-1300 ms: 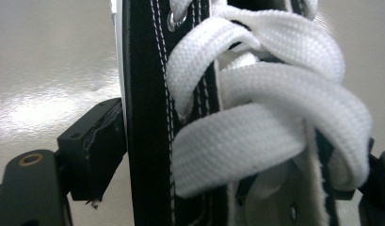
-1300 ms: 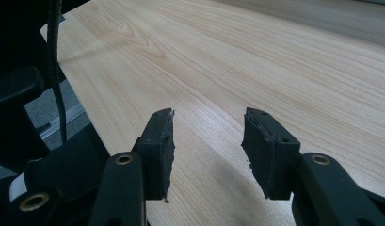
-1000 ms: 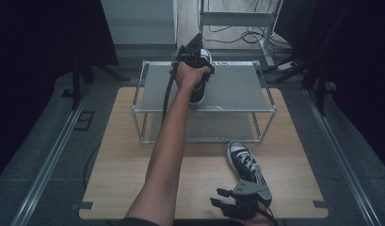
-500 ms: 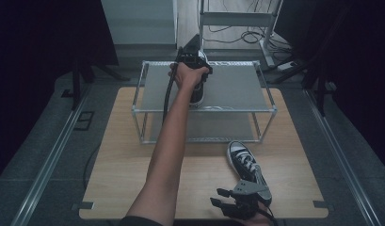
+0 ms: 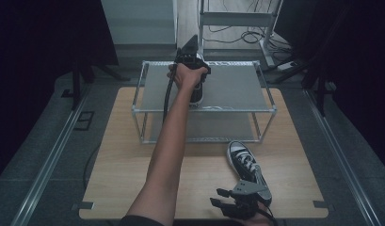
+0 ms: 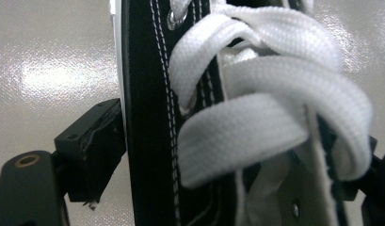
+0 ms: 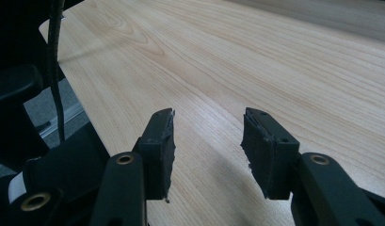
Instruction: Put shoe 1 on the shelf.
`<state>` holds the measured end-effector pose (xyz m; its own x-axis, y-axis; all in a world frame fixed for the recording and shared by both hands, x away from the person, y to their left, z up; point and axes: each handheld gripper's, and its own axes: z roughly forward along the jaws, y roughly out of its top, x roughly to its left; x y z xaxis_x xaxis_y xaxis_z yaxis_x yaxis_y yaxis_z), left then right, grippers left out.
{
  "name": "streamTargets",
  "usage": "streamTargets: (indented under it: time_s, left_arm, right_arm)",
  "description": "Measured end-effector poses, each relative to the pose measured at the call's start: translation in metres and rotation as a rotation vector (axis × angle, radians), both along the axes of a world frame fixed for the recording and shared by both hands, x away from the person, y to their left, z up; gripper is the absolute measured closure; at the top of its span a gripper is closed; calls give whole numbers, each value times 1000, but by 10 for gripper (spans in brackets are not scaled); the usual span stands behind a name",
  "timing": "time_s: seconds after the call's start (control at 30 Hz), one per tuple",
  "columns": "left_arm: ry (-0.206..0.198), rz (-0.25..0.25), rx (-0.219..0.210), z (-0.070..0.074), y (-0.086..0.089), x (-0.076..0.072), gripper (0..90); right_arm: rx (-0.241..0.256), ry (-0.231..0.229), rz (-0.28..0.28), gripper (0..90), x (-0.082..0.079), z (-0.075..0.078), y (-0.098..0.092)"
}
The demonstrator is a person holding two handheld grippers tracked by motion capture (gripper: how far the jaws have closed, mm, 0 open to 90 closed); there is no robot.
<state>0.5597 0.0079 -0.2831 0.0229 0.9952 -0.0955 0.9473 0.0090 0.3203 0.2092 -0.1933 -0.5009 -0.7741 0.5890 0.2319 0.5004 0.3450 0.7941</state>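
Two black-and-white sneakers are in front of me. From the high view, my left arm runs up the middle of the frame to the left gripper [image 5: 192, 56], which sits at upper centre over the top shelf of a metal rack [image 5: 237, 84]. One sneaker [image 5: 197, 94] rests on that grey shelf directly beneath my hand, mostly covered by it. The rack stands on the far half of a wooden table [image 5: 119, 160]. At the lower right of the frame the second sneaker [image 5: 246, 165] lies on the tabletop, toe pointing up-frame, and my right gripper [image 5: 223, 200] is just below it at the bottom edge, its fingers pointing left.

Through the left gripper view, the sneaker [image 6: 218, 113] on the shelf takes up the centre and right of the frame, white laces crossing over black canvas. One black finger [image 6: 89, 150] presses against the shoe's side at lower left, the other edges in at lower right, so the fingers are clamped on the shoe. Glossy grey shelf surface shows behind.

Through the right gripper view, the two fingers [image 7: 157, 146] rise from the bottom, spread apart with nothing between them, over bare light wood filling the upper frame.
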Motion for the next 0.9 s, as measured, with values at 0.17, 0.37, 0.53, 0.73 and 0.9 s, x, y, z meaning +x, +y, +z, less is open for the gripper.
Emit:
streamTargets:
  time_s: [0.17, 0.37, 0.53, 0.73, 0.9]
  left_arm:
    - [11, -4, -5, -3, 0, 2, 148]
    - [20, -5, -17, -4, 2, 3, 142]
    - [-36, -23, -38, 5, 3, -1, 133]
    - [-86, -52, -76, 16, 6, -8, 129]
    - [-150, -122, -97, 25, 11, -21, 147]
  right_arm:
    - [2, 1, -3, 540, 1, -1, 0]
    - [1, 6, -1, 539, 1, -2, 1]
    - [1, 3, 2, 539, 0, -1, 1]
    - [-1, 2, 4, 539, 0, -1, 2]
    - [2, -6, -3, 539, -1, 1, 1]
